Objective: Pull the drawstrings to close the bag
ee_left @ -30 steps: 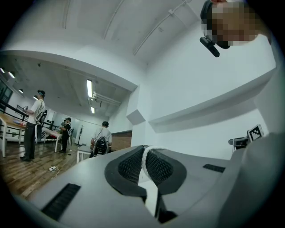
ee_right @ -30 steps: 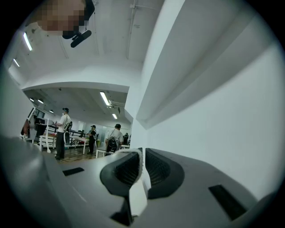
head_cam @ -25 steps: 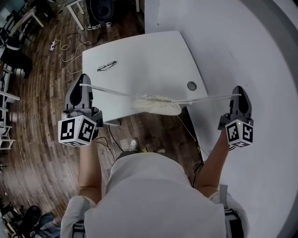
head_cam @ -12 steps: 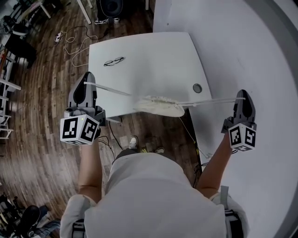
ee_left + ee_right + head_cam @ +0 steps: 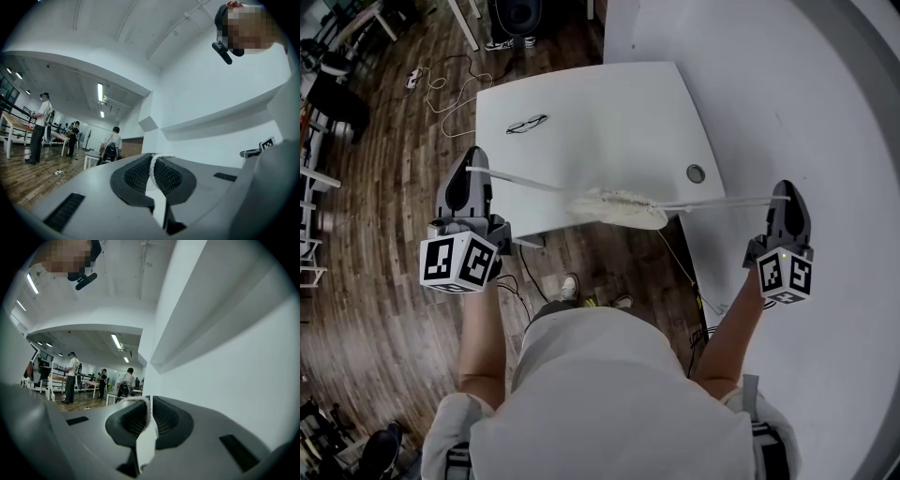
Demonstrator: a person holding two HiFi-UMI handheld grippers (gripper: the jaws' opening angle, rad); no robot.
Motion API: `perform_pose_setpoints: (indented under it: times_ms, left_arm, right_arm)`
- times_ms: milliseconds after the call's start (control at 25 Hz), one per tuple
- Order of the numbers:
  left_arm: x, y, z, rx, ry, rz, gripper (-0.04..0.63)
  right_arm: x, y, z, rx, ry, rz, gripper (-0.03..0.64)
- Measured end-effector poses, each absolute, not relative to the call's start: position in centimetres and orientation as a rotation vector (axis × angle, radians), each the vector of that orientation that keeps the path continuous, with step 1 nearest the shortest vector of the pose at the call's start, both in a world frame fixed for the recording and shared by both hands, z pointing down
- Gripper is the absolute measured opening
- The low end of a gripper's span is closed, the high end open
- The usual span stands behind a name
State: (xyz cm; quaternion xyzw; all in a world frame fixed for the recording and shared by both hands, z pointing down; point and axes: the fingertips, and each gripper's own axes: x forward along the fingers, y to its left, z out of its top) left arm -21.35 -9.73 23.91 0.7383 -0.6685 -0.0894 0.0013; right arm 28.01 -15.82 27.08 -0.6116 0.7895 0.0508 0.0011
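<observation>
A pale cloth bag [image 5: 617, 209], its mouth gathered tight, hangs at the white table's near edge between both grippers. Two white drawstrings run out of it, stretched taut. The left drawstring [image 5: 525, 183] leads to my left gripper [image 5: 470, 172], which is shut on it. The right drawstring [image 5: 727, 200] leads to my right gripper [image 5: 784, 193], shut on that end. In the left gripper view the cord [image 5: 151, 165] sits pinched between the ribbed pads. In the right gripper view the cord [image 5: 146, 412] is likewise clamped between the pads.
A white table [image 5: 609, 122] bears a pair of glasses [image 5: 526, 123] and a round cable hole [image 5: 696, 173]. White wall stands at the right. Cables lie on the wooden floor [image 5: 384, 234]. Several people [image 5: 111, 143] stand far off in the room.
</observation>
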Motion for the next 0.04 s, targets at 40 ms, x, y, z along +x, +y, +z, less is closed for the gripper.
perform_pose_setpoints:
  times_ms: [40]
  left_arm:
    - [-21.42,-9.78,24.0,2.313,-2.1,-0.278,0.017]
  right_arm:
    - [27.86,-15.87,27.15,-1.919,2.485,0.16,0.04]
